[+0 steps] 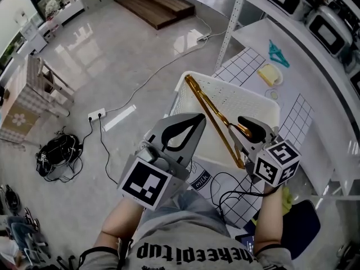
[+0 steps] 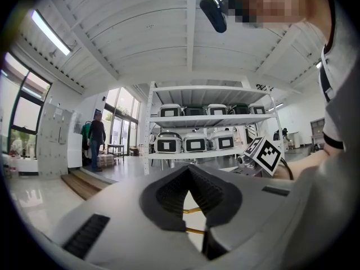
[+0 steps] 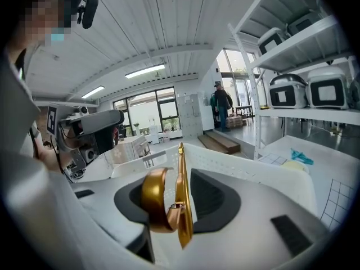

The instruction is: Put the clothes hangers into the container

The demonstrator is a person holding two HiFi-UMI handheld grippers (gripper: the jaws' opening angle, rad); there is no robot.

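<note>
With my right gripper [image 1: 239, 128] spread wide around the gold hanger [image 1: 208, 110], slanting from the basket's [image 1: 247, 100] far-left corner to its near-right rim, I'd back out straight, clear of the hook; my left gripper [image 1: 198, 120] is closed, empty.

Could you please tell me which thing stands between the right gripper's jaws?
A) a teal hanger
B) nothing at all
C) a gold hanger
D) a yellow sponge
C: the right gripper view shows a gold hanger standing between the parted jaws of the right gripper, with the white basket beyond it.
</note>
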